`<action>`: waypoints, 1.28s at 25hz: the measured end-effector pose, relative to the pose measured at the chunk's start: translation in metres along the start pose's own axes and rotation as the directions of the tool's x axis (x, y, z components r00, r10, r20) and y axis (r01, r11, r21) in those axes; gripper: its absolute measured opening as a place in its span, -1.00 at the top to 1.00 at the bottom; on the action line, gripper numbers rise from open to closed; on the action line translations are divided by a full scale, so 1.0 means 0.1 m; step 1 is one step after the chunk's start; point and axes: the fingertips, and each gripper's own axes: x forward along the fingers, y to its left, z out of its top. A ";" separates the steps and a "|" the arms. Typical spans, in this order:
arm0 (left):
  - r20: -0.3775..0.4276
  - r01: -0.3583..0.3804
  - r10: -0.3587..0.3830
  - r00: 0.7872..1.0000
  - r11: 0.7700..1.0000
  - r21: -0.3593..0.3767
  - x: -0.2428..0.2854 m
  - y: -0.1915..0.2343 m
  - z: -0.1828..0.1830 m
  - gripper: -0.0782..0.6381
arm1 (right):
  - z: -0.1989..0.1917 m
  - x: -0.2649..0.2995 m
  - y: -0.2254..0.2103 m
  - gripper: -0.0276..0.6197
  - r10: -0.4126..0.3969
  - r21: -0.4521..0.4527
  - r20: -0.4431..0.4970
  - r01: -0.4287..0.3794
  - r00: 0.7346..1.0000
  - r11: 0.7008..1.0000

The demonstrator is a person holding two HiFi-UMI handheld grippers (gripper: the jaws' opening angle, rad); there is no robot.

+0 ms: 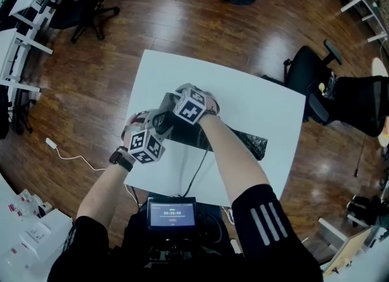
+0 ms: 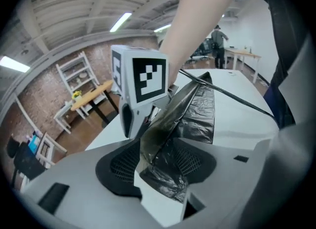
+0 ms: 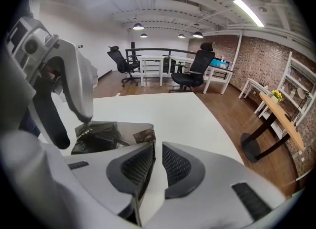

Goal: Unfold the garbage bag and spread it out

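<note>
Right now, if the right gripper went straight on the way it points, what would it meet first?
Probably the white table, just beyond the right gripper. The garbage bag lies left of that line, its corner close to one jaw, so it might brush it; depth is unclear.

A white table (image 1: 261, 110) carries a black garbage bag (image 1: 243, 141) and a cable (image 1: 197, 171).

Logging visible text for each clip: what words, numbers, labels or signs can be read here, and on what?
small screen at the person's chest: timer-style digits, possibly "00:00:00", too small to be sure; the red label below is unreadable.
marker cubes: black-and-white square codes, no letters.
garbage bag: no print shows.
sleeve: three white stripes, no words.
</note>
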 end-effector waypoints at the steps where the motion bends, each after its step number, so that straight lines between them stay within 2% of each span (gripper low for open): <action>1: -0.012 0.030 -0.030 0.999 0.999 0.015 0.08 -0.03 0.03 0.20 | 0.02 -0.01 0.00 0.66 0.001 -0.001 0.004 -0.001 1.000 1.000; 7: -0.111 0.163 -0.170 0.979 0.984 -0.066 0.50 -0.17 -0.18 0.20 | 0.08 -0.05 -0.03 0.66 -0.007 0.015 0.026 0.006 1.000 1.000; 11: -0.135 0.182 -0.204 0.970 0.971 -0.155 0.56 -0.20 -0.31 0.19 | 0.07 -0.08 -0.03 0.66 0.007 0.061 0.055 -0.011 0.998 0.998; 14: -0.129 0.181 -0.210 0.969 0.961 -0.207 0.57 -0.19 -0.33 0.19 | 0.16 -0.19 -0.05 0.66 0.017 0.089 0.115 -0.028 0.993 0.996; 18: -0.130 0.189 -0.220 0.967 0.958 -0.216 0.58 -0.19 -0.34 0.18 | 0.27 -0.51 -0.08 0.65 0.022 0.144 0.207 -0.053 0.978 0.988; 20: -0.134 0.192 -0.222 0.966 0.959 -0.210 0.58 -0.19 -0.34 0.16 | 0.27 -0.67 -0.13 0.58 0.011 0.175 0.245 -0.055 0.969 0.983; 25: -0.161 0.180 -0.207 0.965 0.969 -0.167 0.59 -0.18 -0.37 0.14 | 0.11 -1.06 -0.21 0.49 -0.046 0.202 0.282 -0.012 0.958 0.979; 28: -0.154 0.158 -0.179 0.972 0.977 -0.142 0.53 -0.14 -0.31 0.14 | -0.07 -1.25 -0.08 0.42 -0.049 0.196 0.232 0.003 0.971 0.981; 32: -0.093 0.134 -0.144 0.985 0.986 -0.103 0.36 -0.18 -0.05 0.14 | -0.45 -1.19 0.16 0.42 -0.045 0.128 0.115 0.031 0.992 0.991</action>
